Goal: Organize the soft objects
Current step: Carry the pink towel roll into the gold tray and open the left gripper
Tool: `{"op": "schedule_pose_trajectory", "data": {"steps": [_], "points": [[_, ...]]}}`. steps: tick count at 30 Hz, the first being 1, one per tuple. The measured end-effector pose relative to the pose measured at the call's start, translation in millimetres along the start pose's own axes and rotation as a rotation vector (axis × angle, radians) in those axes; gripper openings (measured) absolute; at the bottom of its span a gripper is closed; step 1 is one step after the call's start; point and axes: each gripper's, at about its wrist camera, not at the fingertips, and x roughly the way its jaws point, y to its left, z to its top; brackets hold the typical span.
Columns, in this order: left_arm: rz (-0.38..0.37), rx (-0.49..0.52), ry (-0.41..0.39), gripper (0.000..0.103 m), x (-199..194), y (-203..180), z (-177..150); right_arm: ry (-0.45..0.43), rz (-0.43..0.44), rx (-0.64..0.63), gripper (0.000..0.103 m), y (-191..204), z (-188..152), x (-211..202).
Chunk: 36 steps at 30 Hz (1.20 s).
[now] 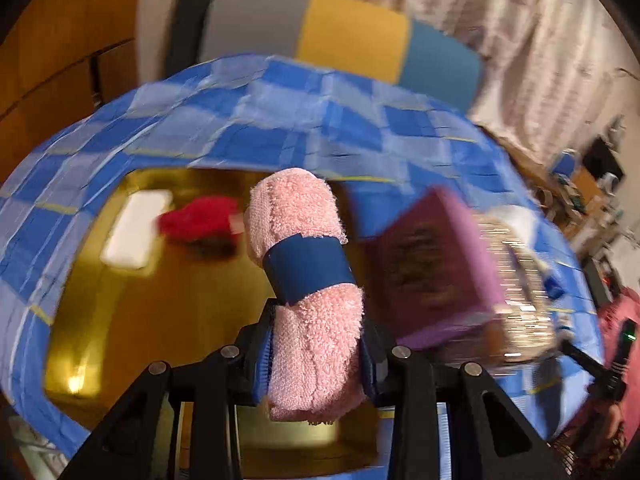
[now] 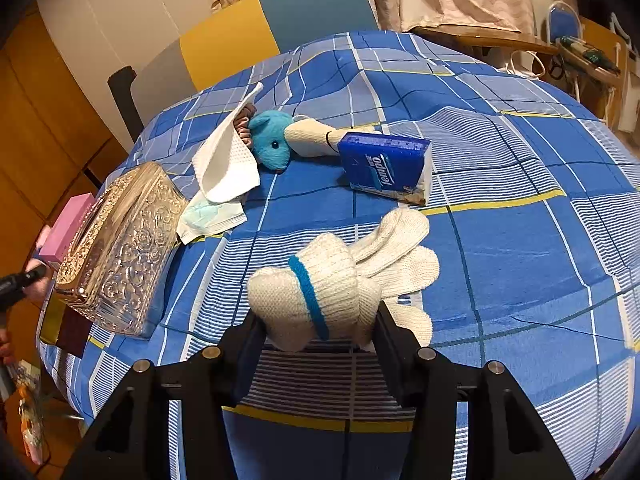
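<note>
My left gripper [image 1: 316,356] is shut on a rolled pink towel [image 1: 304,280] with a blue band, held above a gold tray [image 1: 120,320]. A red fluffy item [image 1: 196,220] lies on the tray's far side. My right gripper [image 2: 320,328] is shut on a bundle of white knit gloves [image 2: 340,280] with a blue stripe, just above the blue checked cloth [image 2: 520,240]. On the cloth lie a teal plush toy [image 2: 272,144], a white waffle cloth [image 2: 224,160], a pale tissue pack [image 2: 212,216] and a blue Tempo tissue pack [image 2: 388,168].
An embossed clear tissue box [image 2: 116,252] and a pink box [image 2: 66,228] stand at the cloth's left edge; both also show blurred in the left wrist view [image 1: 516,280]. A white card [image 1: 136,228] lies on the tray. A grey, yellow and blue chair back [image 2: 280,32] is behind.
</note>
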Motion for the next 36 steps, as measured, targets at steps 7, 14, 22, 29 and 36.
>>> {"op": "schedule_pose_trajectory", "data": {"steps": [7, 14, 22, 29, 36], "points": [[0.133, -0.053, 0.09, 0.035, 22.2, 70.4, -9.0, 0.004, 0.008, 0.007, 0.053, 0.0, -0.5, 1.8], [0.198, -0.041, 0.149, 0.038, 28.0, 106.1, -17.2, -0.068, -0.019, -0.01, 0.053, 4.5, 2.4, -11.4], [0.323, -0.02, 0.113, 0.045, 24.9, 128.4, -11.9, -0.123, -0.009, -0.023, 0.053, 21.3, -4.6, -34.8], [0.27, -0.1, 0.003, 0.045, -8.5, 124.5, -27.7, -0.162, 0.011, -0.009, 0.053, 46.6, -2.1, -62.2], [0.084, -0.188, -0.077, 0.045, -29.4, 102.5, -54.5, -0.202, 0.061, -0.046, 0.053, 95.8, 14.2, -76.5]]}}
